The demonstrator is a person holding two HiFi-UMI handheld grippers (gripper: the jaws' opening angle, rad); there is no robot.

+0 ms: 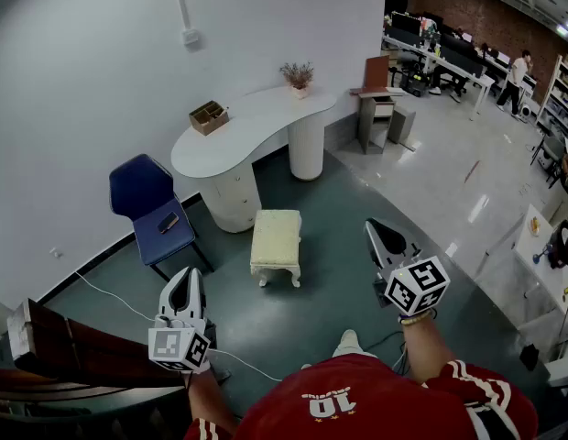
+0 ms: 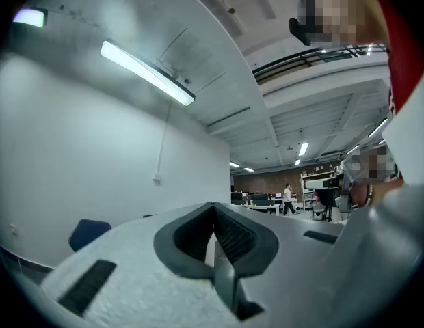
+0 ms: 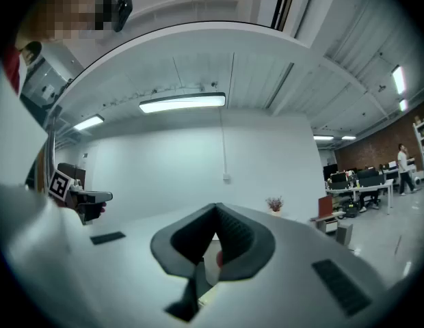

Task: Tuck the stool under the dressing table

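stool (image 1: 277,243): cream, frame center, on floor just below dressing table (image 1: 238,134), not under it
L gripper (image 1: 183,287): lower left, jaws together, empty
R gripper (image 1: 383,236): right of center, jaws together, empty

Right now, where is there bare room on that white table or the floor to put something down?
The dressing table is bare between the wooden box and the potted plant. The green floor right of the stool is open. The left is crowded: a blue chair beside the table's base, a cable along the floor.
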